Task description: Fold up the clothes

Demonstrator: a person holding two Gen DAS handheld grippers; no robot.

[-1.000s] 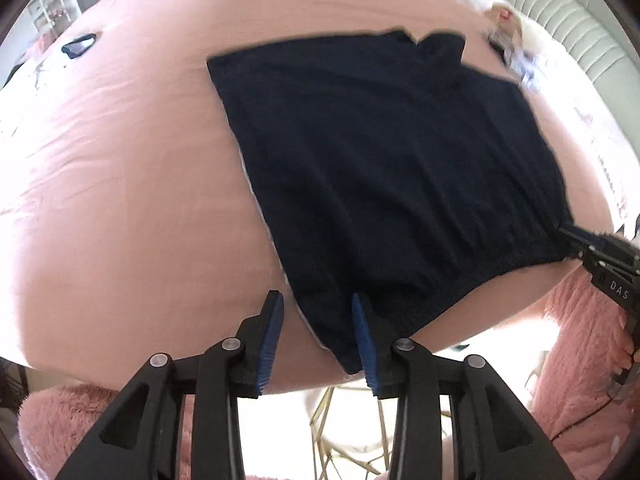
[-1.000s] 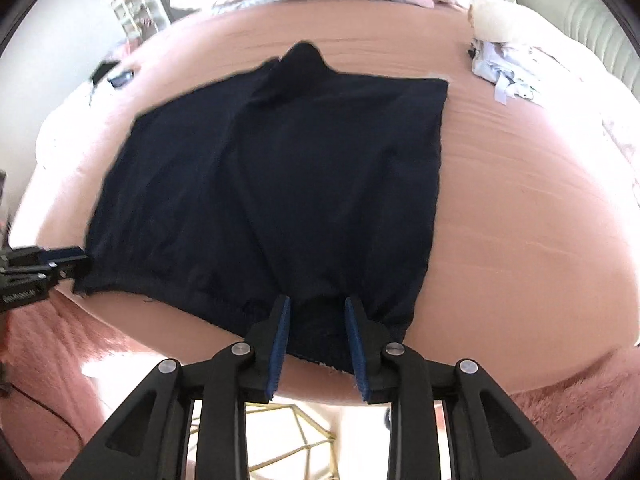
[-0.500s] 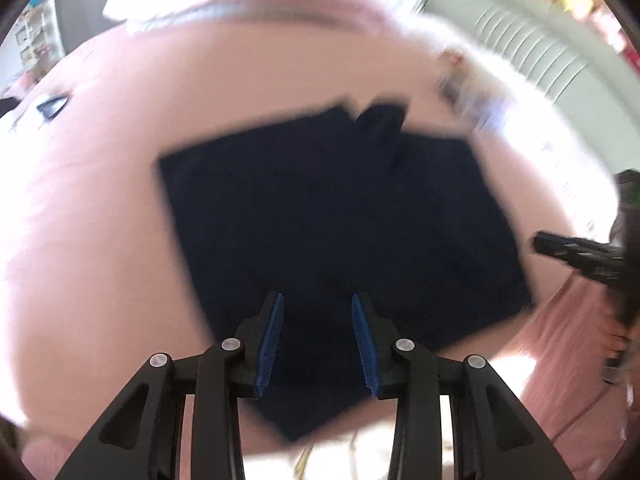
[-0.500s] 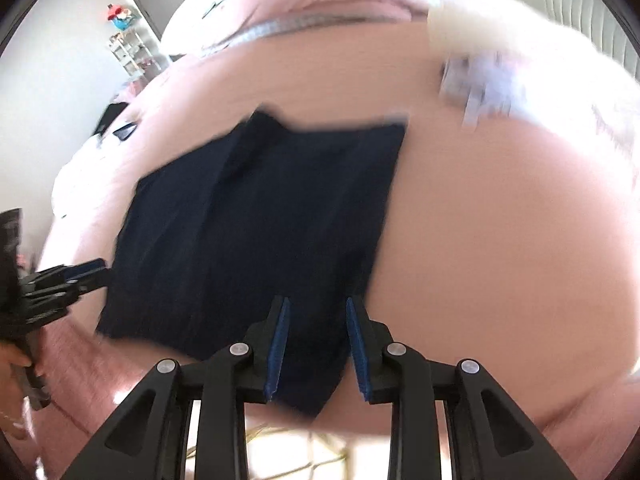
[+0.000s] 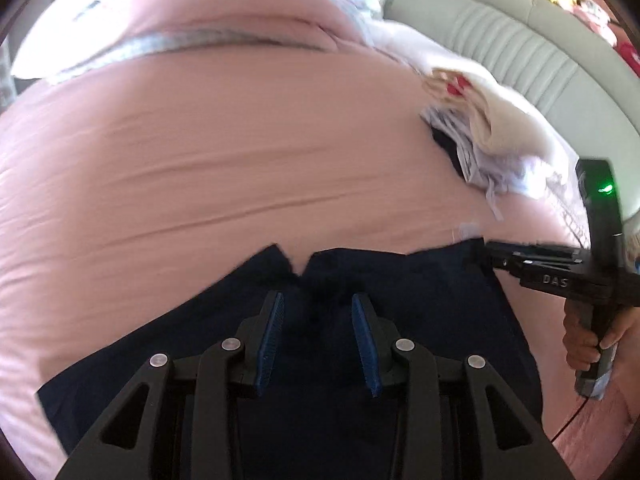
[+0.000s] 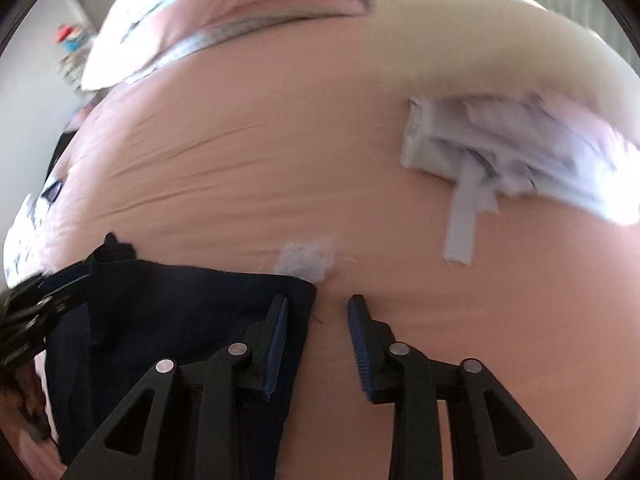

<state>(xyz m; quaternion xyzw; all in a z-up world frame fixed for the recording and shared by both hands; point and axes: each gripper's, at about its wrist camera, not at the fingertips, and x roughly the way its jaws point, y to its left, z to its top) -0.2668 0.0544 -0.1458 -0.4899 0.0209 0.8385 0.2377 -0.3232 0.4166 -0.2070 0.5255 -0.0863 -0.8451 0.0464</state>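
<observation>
Hovering low over the navy shorts [image 5: 400, 320], your left gripper [image 5: 318, 340] points up the frame with its jaws parted and nothing between the blue ribbed pads [image 5: 272, 340]; only dark cloth shows beneath the gap. Your right gripper [image 6: 316, 344] is likewise spread wide and empty, its left pad over the shorts' [image 6: 180, 312] upper right corner and its right pad over bare pink bedsheet [image 6: 280, 140]. In the left wrist view that right gripper [image 5: 486, 250] enters from the right edge, tips at the garment's far corner, with your hand [image 5: 584, 340] wrapped round its handle in the lower right.

The shorts lie flat across the bottom of both frames, matte dark fabric with a notch in the top edge at centre of the left view. The sheet is smooth, with a few long shallow creases. A tuft of white fluff [image 6: 306, 258] sits on the sheet just beside the shorts' corner. A heap of pale lilac clothes [image 6: 500, 152] with a trailing strap lies at right of the right wrist view, a cream pillow [image 6: 460, 40] behind it, and a ribbed grey-green headboard [image 5: 500, 48] fills the upper right of the left view.
</observation>
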